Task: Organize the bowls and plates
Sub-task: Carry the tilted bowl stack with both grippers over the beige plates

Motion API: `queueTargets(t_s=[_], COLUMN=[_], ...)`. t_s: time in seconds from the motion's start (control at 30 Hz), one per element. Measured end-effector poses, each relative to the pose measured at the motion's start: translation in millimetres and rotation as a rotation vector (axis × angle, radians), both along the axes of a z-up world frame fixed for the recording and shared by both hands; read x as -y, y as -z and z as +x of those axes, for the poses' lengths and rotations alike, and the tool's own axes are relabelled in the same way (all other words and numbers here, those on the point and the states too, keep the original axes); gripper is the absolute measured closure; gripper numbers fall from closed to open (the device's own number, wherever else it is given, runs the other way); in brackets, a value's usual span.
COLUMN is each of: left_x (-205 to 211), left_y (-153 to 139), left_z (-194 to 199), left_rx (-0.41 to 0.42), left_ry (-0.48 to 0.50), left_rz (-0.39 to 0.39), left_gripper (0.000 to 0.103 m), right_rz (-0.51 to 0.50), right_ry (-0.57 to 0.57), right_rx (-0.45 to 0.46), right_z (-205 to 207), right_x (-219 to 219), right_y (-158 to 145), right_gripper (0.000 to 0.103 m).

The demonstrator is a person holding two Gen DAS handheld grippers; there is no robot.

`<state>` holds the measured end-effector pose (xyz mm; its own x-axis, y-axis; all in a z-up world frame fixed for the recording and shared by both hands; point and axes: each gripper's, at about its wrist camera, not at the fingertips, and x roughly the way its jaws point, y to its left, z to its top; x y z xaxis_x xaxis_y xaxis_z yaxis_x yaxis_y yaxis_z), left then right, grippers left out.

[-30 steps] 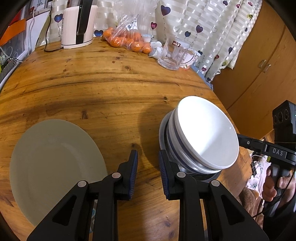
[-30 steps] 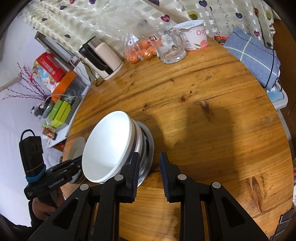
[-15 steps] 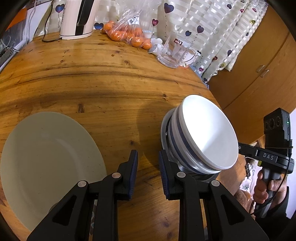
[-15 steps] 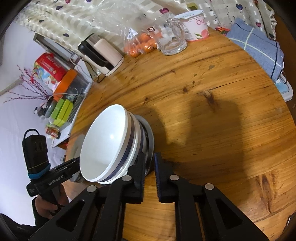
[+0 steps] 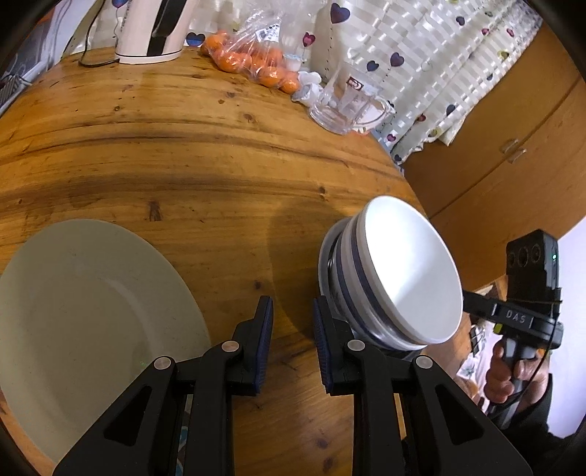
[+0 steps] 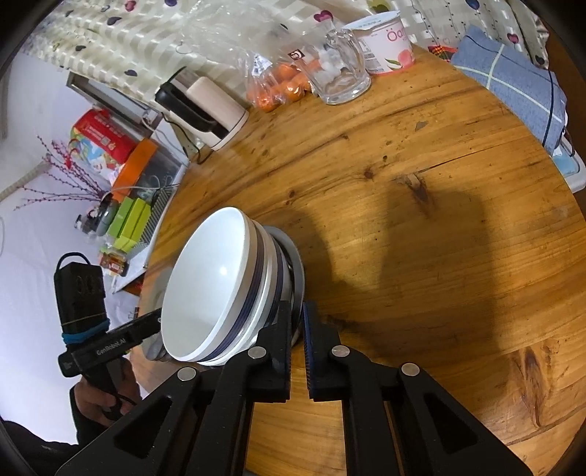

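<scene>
A stack of white bowls with blue bands (image 5: 403,278) sits on a small grey plate (image 6: 297,271) near the table's edge; it also shows in the right wrist view (image 6: 216,289). My right gripper (image 6: 297,329) is shut on the rim of the small grey plate. My left gripper (image 5: 293,322) is open and empty, just left of the bowl stack. A large pale green plate (image 5: 84,322) lies on the table to the left of my left gripper.
At the table's far side stand a glass mug (image 5: 344,106), a bag of oranges (image 5: 252,66), a kettle (image 5: 150,33) and a yoghurt tub (image 6: 384,44). A blue cloth (image 6: 512,84) lies at the right edge. A wooden cabinet (image 5: 512,146) stands beyond the table.
My right gripper has closed onto the small plate's rim under the bowls. The left gripper has stayed open and drifted slightly.
</scene>
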<state>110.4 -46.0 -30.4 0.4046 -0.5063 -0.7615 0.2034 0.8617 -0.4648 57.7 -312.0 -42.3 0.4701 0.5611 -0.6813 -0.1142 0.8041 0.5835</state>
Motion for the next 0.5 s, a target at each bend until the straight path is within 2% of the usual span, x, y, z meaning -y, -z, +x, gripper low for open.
queueTargets(t_s=[0.3, 0.5], left_x=[4.2, 3.8], left_y=[3.0, 3.8], left_z=[2.3, 4.3], left_rx=[-0.036, -0.048], left_ry=[0.032, 0.039], left_rz=[-0.079, -0.099], left_gripper=[0.081, 0.081], right_rz=[0.032, 0.082], right_ry=[-0.007, -0.018], right_rx=[-0.009, -0.022], right_z=[2.5, 4.5], right_x=[3.6, 9.1], right_y=[2.7, 6.8], right_gripper=[0.096, 0.096])
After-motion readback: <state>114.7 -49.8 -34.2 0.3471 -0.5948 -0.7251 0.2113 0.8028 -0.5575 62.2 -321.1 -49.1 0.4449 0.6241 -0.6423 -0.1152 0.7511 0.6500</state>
